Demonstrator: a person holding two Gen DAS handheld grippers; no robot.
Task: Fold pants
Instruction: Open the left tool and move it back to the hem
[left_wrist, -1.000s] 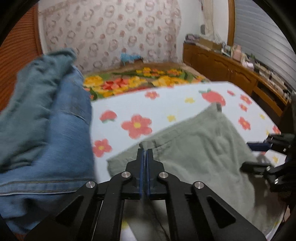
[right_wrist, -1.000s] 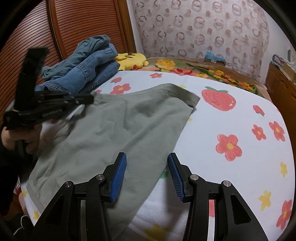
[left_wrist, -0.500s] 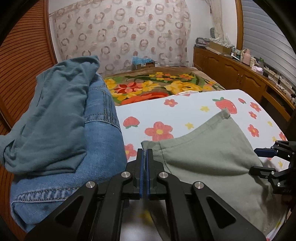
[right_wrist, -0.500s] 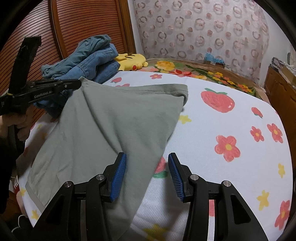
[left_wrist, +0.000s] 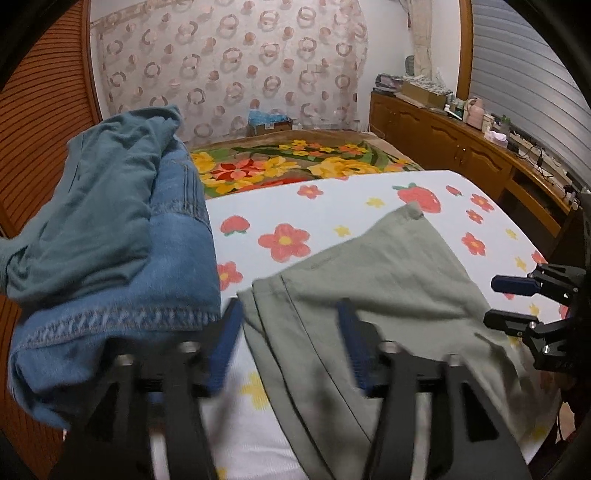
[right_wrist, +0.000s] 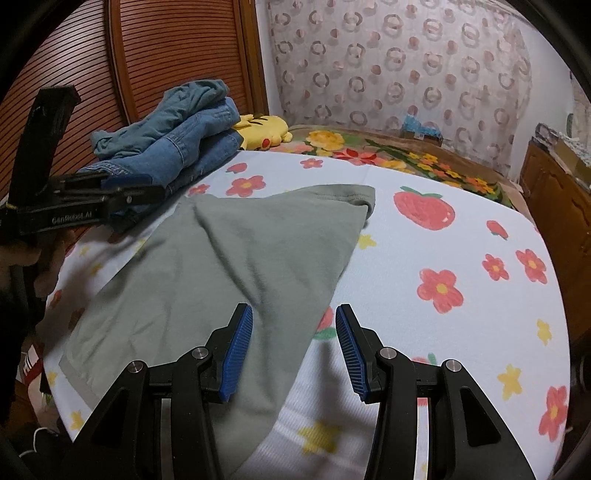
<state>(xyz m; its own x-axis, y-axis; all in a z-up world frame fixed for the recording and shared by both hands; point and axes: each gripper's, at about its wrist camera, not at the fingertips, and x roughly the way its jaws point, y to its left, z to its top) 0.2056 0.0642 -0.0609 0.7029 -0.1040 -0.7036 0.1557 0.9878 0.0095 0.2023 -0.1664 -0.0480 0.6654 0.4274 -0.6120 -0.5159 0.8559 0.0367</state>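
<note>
Grey-green pants (right_wrist: 236, 266) lie folded on the flowered bed sheet (right_wrist: 461, 240); they also show in the left wrist view (left_wrist: 373, 288). My left gripper (left_wrist: 288, 332) is open, its blue pads on either side of the pants' near-left corner, holding nothing; it shows from the side in the right wrist view (right_wrist: 122, 192). My right gripper (right_wrist: 293, 343) is open and empty, low over the pants' near right edge; it shows at the right in the left wrist view (left_wrist: 506, 299).
A pile of blue jeans and teal clothing (left_wrist: 110, 236) sits at the left of the bed, also in the right wrist view (right_wrist: 173, 136). A yellow plush toy (right_wrist: 264, 127) lies behind it. A wooden cabinet (left_wrist: 461, 155) runs along the right wall.
My left gripper has opened and let go of the pants' corner, which now lies on the sheet. The right gripper has stayed open and in place.
</note>
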